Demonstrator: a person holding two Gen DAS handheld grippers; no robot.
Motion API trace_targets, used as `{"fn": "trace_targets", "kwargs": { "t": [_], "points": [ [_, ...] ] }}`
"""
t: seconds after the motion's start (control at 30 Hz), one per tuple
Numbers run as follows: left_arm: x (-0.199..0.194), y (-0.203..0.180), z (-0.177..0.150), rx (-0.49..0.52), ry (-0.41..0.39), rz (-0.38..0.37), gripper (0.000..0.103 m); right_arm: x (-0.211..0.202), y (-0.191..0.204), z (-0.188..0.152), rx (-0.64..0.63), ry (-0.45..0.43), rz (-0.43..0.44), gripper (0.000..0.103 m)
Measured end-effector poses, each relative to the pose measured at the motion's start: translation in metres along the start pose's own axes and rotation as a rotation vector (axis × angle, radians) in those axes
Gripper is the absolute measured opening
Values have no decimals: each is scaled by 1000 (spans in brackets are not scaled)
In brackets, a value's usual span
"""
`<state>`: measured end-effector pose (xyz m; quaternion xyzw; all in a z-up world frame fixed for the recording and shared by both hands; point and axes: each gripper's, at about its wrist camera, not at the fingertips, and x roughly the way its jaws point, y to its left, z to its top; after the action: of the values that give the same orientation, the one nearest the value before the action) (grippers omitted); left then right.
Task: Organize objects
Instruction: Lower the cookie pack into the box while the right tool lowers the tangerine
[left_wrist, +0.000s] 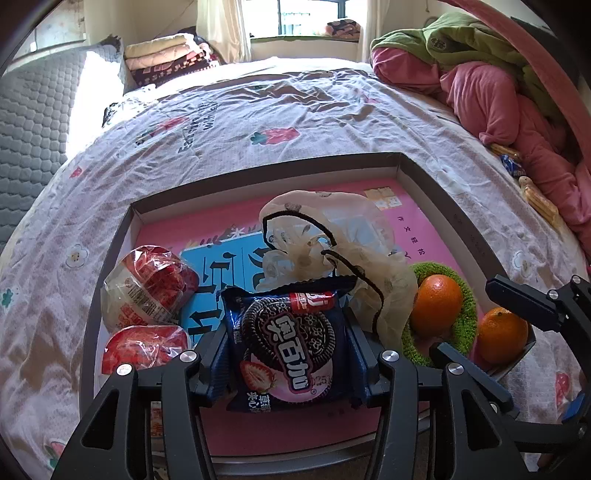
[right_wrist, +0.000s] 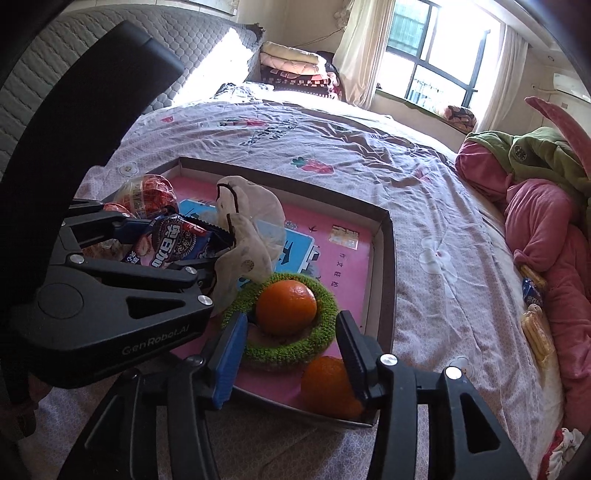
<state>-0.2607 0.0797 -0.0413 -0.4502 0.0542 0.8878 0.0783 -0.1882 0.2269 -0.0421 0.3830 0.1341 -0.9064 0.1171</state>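
A shallow tray (left_wrist: 266, 166) with a pink printed floor lies on the bed. My left gripper (left_wrist: 288, 350) is shut on a dark blue cookie packet (left_wrist: 291, 339) low over the tray's near side; the right wrist view shows the same packet (right_wrist: 173, 240) in that gripper (right_wrist: 199, 251). My right gripper (right_wrist: 291, 354) stands open at the tray's near right corner. One orange (right_wrist: 325, 384) lies by its right finger, not pinched. A second orange (right_wrist: 286, 306) sits in a green fuzzy ring (right_wrist: 325, 332). A cream drawstring bag (left_wrist: 332, 229) and two red-wrapped snacks (left_wrist: 151, 284) lie in the tray.
The tray rests on a flowered bedspread (left_wrist: 258, 110). A heap of pink and green clothes (right_wrist: 546, 206) lies along the right edge, with yellow snack bars (right_wrist: 535, 332) and a blue packet (right_wrist: 532, 291) beside it. Folded blankets (left_wrist: 162, 55) and a grey quilted headboard (left_wrist: 33, 110) stand beyond.
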Motion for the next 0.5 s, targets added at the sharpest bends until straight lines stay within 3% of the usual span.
{"fn": "trace_targets", "kwargs": {
  "t": [0.17,0.5],
  "points": [
    [-1,4,1,-6,28,-4,64,-7,-6,1,23,-20,2,51],
    [-15,7,1,-10,21,0,69,-19,-15,4,69,-51,1,53]
  ]
}}
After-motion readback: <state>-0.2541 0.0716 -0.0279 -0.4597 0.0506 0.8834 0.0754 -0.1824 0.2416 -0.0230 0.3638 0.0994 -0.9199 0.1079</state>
